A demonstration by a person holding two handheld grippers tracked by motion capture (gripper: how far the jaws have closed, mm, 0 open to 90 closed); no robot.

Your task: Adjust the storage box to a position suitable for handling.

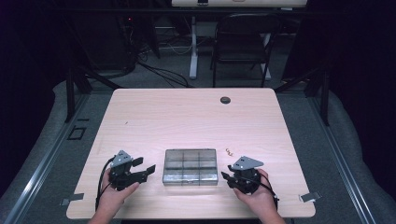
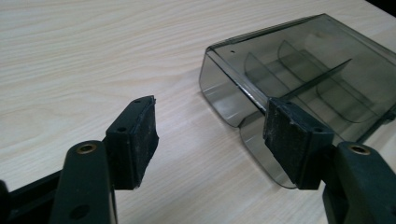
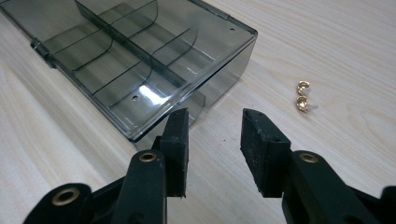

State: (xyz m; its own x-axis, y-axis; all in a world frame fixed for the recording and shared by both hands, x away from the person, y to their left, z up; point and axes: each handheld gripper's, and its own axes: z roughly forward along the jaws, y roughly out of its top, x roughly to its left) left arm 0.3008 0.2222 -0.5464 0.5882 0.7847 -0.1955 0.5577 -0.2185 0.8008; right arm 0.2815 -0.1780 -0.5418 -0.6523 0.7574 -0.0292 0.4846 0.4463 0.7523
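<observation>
In the high view, one smoky clear box with its lid closed lies low in the middle of the counter. The left hand-held gripper sits at the box's left end and the right hand-held gripper at its right end, both released and holding nothing. Just off the box's upper right corner lie small gold beads.

In the left gripper view, the box fills the upper right. The left hand-held gripper has its jaws spread wide, the right-hand pad close in front of the box's rounded corner.

In the right gripper view, the box takes the upper left, and two gold beads rest at centre right, touching each other. The right hand-held gripper is half open and empty.

This looks like the opening step: box still shut, beads untouched. The next move probably calls for steadying the box and lifting its lid.
</observation>
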